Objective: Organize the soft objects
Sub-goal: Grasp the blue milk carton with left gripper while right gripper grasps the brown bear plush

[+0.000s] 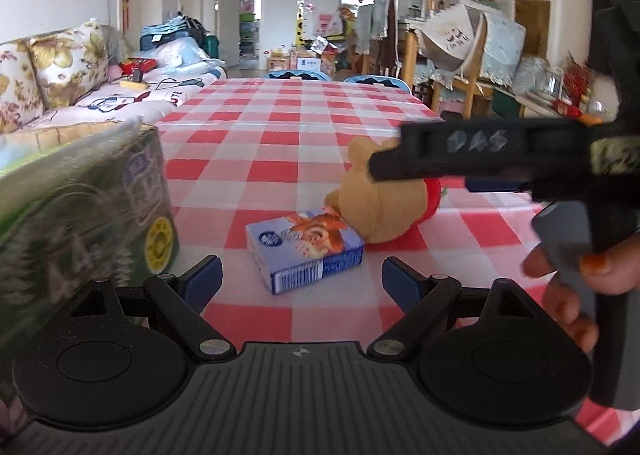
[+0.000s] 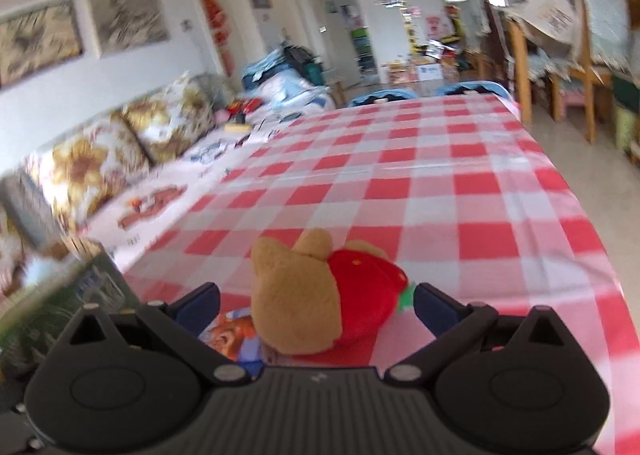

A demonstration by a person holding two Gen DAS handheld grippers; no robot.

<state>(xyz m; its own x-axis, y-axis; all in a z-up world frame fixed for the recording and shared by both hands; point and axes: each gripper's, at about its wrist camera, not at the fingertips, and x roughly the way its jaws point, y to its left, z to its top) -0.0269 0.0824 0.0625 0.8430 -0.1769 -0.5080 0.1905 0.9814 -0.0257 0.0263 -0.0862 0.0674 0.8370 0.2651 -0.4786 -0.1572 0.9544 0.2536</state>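
Red-and-white checked cloth [image 1: 280,123] covers the table, and both tools work over its near end. Nearest in the left wrist view, the left gripper [image 1: 302,281] has its jaws spread wide with nothing between them, its blue pads flanking empty cloth just short of a small blue tissue pack [image 1: 306,251] lying flat. To the left a large green package [image 1: 80,215] stands blurred at the table's edge. Just behind the tissue pack, touching it, lies a tan plush bear [image 1: 376,203] in a red strawberry outfit. In the right wrist view the right gripper [image 2: 316,307] is also spread, its pads on either side of the bear but apart from it. Farther off, blue chair backs [image 1: 296,75] meet the table's far end, a floral sofa [image 1: 60,79] runs along the left, and wooden chairs [image 1: 472,71] stand at right.
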